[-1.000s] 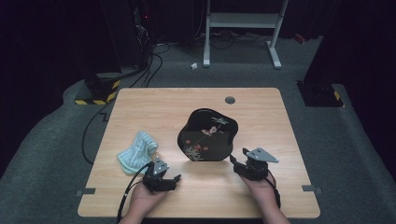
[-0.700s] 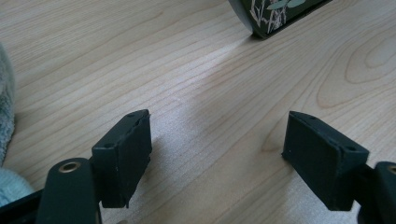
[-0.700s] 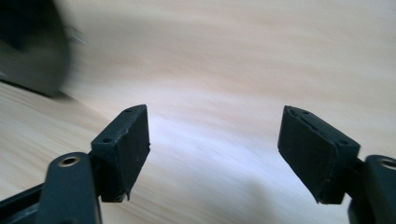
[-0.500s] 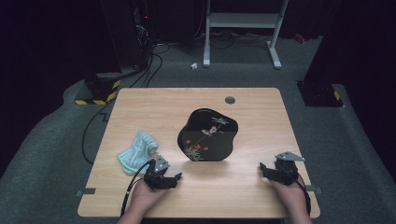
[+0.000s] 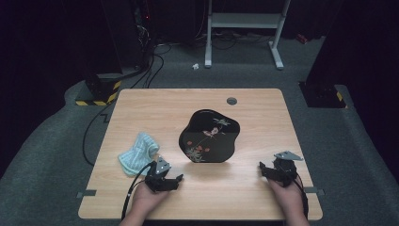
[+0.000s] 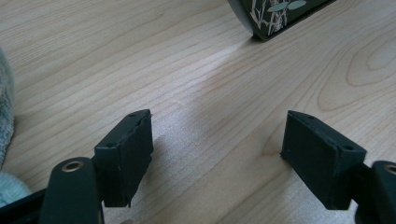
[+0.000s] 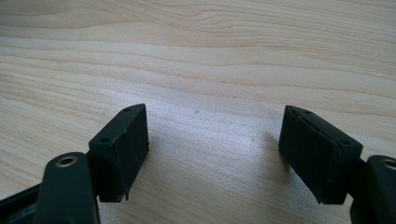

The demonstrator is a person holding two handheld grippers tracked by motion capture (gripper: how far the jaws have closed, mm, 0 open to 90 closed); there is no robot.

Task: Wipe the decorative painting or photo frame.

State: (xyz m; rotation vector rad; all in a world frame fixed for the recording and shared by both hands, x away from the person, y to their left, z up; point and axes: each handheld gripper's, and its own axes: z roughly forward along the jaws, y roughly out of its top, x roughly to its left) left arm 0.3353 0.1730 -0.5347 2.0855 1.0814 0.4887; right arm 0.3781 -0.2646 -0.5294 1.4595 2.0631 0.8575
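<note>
Black lacquer tray [image 5: 209, 136] with a painted flower pattern sits mid-table [image 5: 263, 108], flat on the wood, roughly between the two grippers and a bit farther out. It's a lobed, blobby shape; its long axis runs from near-left to far-right, with the broad end toward the near-left corner. The sprigs are painted at that near-left end and the bloom sits toward the far-right, though the pattern is too small in the high view to be sure.

Left gripper [image 5: 165, 180] rests near the front edge, jaws spread wide with only bare wood between them; in its own view the tray's near edge [image 6: 275, 18] sits ahead and to the right. Right gripper [image 5: 270, 172] is parked at the near right, well clear of the tray; its jaws have just been opening and there's nothing between them either.

Pale blue cloth [image 5: 137, 153] lies bunched just left of the left gripper.

What could go wrong: the tray is glossy and thin-rimmed, so a one-sided pinch could let it slip or pivot. The left cable could also drag the cloth if that hand swings right.
</note>
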